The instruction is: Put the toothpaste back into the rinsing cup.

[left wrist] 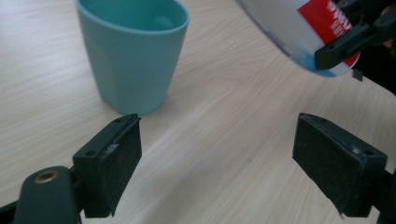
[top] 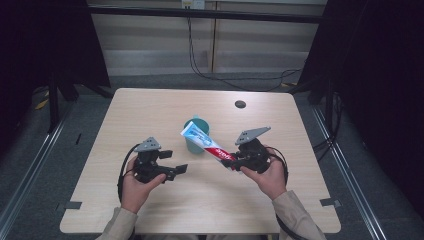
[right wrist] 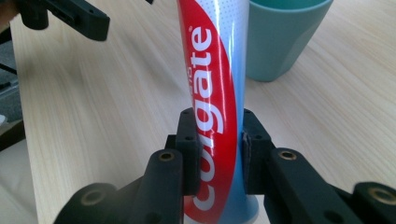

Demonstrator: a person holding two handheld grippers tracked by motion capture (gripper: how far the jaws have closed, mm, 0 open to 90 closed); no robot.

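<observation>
right tool is clamped on the toothpaste tube, whose long axis slants up-left with its far end over the cup; left tool hangs open, empty, just beside the cup

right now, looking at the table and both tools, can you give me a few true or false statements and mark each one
1. The right tool is shut on the toothpaste tube. True.
2. The left tool grips the teal cup. False: its jaws stand open with nothing between them, short of the cup.
3. The teal cup stands upright on the table. True.
4. The toothpaste tube lies flat on the table. False: it is held off the table, its far end over the cup.
5. The tube's red band reads Colgate. True.
</observation>
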